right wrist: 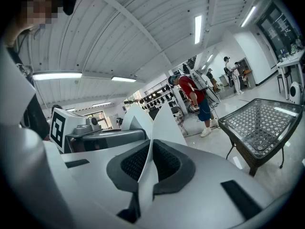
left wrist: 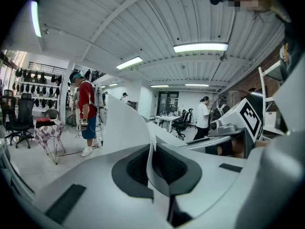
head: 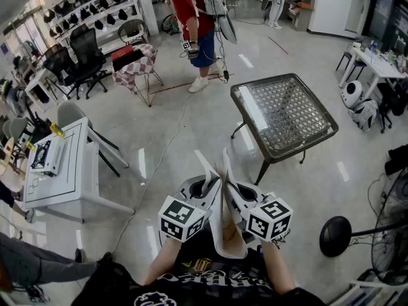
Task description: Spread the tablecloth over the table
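Tablecloth (head: 224,225), white and thin, is pinched between the closed fingers of both grippers. The left gripper (left wrist: 152,163) clamps one fold of its edge between its dark pads (left wrist: 135,168). The right gripper (right wrist: 150,163) clamps another fold in the same way. The two grippers sit side by side, close together, just in front of the person's chest. The cloth stands up between them and hangs down toward the body. The table (head: 287,113), dark-framed with a patterned top, stands to the far right, well apart from the cloth. Farther off, a person in a red shirt (head: 191,5) stands near a chair (head: 135,65) draped in checked fabric. A white cabinet (head: 60,164) sits at the left.
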`<action>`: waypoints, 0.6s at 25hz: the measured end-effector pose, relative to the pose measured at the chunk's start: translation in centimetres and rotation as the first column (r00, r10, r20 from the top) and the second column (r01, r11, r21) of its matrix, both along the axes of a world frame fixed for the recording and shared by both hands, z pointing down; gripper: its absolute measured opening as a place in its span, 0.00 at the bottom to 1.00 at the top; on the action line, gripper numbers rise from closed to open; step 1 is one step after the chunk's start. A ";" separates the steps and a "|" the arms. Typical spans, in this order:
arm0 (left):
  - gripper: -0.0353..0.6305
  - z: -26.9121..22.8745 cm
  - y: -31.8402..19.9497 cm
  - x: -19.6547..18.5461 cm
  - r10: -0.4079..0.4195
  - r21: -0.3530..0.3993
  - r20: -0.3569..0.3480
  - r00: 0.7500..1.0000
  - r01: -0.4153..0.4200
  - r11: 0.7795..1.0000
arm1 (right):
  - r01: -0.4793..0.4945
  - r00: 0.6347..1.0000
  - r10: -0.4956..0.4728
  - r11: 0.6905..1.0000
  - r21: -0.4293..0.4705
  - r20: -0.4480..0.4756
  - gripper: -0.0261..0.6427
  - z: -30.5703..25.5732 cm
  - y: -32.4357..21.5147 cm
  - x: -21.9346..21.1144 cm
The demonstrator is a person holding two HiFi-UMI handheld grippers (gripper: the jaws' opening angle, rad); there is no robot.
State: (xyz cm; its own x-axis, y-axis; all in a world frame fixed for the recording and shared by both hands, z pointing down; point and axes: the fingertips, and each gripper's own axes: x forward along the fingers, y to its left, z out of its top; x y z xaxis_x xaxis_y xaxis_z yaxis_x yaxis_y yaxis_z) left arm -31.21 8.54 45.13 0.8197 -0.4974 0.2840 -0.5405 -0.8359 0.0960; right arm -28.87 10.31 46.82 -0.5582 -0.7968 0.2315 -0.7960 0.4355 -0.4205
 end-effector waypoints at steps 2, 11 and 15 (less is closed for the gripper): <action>0.10 -0.1 0.0 0.3 0.003 0.001 -0.002 1.000 -0.003 1.000 | -0.002 1.000 0.002 1.000 0.001 -0.004 0.06 0.0 -0.1 0.3; 0.10 -0.1 -0.2 1.0 0.003 0.005 0.004 1.000 -0.003 1.000 | -0.012 1.000 0.012 1.000 0.013 -0.005 0.06 -0.3 -0.2 1.2; 0.10 -0.4 -0.5 1.2 0.001 0.015 0.011 1.000 -0.001 1.000 | -0.020 1.000 0.020 1.000 0.022 -0.010 0.06 -0.6 -0.7 1.8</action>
State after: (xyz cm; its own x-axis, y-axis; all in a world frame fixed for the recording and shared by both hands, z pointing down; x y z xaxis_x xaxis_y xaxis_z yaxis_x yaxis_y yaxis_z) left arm -30.04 8.06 44.74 0.8172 -0.5005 0.2858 -0.5403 -0.8379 0.0777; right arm -27.11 9.60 46.26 -0.5399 -0.8126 0.2193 -0.8087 0.4286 -0.4029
